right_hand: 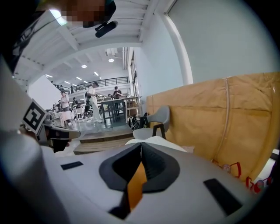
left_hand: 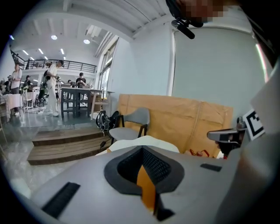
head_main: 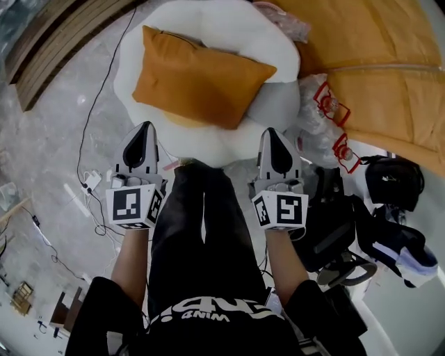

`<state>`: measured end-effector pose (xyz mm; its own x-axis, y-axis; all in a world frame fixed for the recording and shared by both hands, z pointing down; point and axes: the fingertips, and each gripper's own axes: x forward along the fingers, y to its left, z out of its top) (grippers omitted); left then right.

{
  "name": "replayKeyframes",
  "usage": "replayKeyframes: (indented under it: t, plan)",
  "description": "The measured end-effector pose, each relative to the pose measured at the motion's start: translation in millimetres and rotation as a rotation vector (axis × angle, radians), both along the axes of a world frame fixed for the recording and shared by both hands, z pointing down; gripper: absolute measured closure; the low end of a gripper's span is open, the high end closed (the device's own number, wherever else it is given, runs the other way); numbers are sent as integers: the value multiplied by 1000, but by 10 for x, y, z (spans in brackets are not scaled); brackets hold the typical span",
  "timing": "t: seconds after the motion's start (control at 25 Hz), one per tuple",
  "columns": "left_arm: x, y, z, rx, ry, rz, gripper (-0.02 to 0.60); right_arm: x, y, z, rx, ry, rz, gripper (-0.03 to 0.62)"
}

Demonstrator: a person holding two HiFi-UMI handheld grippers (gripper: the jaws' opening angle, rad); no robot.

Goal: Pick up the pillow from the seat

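Two grippers hang side by side over the person's legs, both aimed at a round white seat (head_main: 226,19). At far left, wooden steps (head_main: 52,42) edge the grey floor, and a thin black cable (head_main: 89,115) trails down past the seat. The left gripper (head_main: 144,135) has its jaws pressed together with nothing in them; its own view shows only a sliver of orange through the gap in the pads. The seat cradles the one thing in it, an orange pillow (head_main: 198,76), lying flat and slightly askew in the hollow, well apart from both grippers. The right gripper (head_main: 272,139) is likewise closed and empty. Right of the seat, clear plastic bags with red handles (head_main: 327,111) sit bunched; their contents cannot be made out. A black bag (head_main: 393,182) lies farther right, below a large tan wrapped panel (head_main: 375,62).
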<state>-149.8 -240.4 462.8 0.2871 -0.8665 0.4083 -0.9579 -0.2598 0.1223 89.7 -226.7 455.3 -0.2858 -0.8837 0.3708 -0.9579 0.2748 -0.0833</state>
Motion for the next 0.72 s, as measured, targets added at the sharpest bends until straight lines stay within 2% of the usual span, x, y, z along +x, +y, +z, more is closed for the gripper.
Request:
replayKeyframes:
  t: [0.24,0.4,0.6,0.72]
  plan:
    - [9,-256,209,11,-8,3,574,77,-216,250,-1,17,21,571]
    - [27,-543,520,11,-56,53,574,72,-412,635,-30,31,19,571]
    - [95,-924,1174,-42,-112,125,574,30,-687,1337,-104,51,-21,571]
    - [144,-1124,1632,-114,-143,149,574,79,-882,1768,-157,61,-21,571]
